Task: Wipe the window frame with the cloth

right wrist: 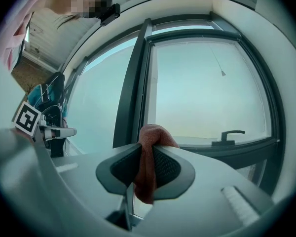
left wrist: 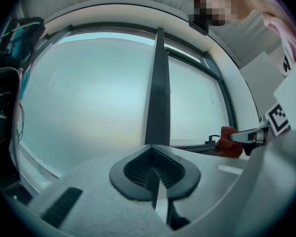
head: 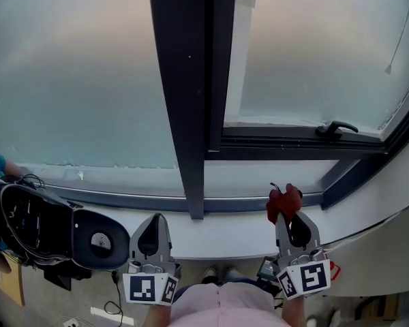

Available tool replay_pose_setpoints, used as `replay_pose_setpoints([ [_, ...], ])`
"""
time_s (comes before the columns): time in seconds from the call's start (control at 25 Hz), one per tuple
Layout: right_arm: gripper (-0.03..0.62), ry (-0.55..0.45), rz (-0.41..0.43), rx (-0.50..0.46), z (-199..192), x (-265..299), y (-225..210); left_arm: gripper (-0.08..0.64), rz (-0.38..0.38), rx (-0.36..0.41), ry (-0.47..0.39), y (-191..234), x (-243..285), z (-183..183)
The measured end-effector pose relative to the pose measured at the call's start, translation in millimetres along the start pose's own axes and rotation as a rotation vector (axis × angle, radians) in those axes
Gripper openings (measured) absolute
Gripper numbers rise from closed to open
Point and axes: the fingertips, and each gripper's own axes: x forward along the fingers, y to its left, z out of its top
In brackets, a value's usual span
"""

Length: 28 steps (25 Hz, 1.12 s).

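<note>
Two handheld grippers held before a dark window frame (head: 184, 114), one holding a red cloth (head: 284, 200).
The right gripper (head: 287, 215) is low and to the right of the frame's upright centre post, its jaws pinching the cloth, which bunches above the fingertips just short of the white sill (head: 245, 231). The left gripper (head: 153, 227) is low and just left of the post, jaws pressed together with nothing between them. A black window handle (head: 335, 128) sits further right of the post.
</note>
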Motion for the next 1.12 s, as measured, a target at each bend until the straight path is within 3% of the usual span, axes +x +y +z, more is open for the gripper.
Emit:
replay_pose_setpoints([
  [0.2,0.072,-0.108,0.073,-0.067,36,52,-4,-0.005,0.073,-0.002,-0.027,7,-10,8],
  [0.4,0.072,-0.178,0.161,-0.101,64,120,7,-0.005,0.082,-0.002,-0.034,-5,-6,13],
  [0.72,0.072,-0.026,0.198,-0.081,31,217,12,-0.005,0.093,-0.001,-0.029,-15,8,14],
  [1.12,0.071,0.102,0.181,-0.22,-2,257,27,-0.005,0.095,-0.016,-0.001,-22,26,6],
])
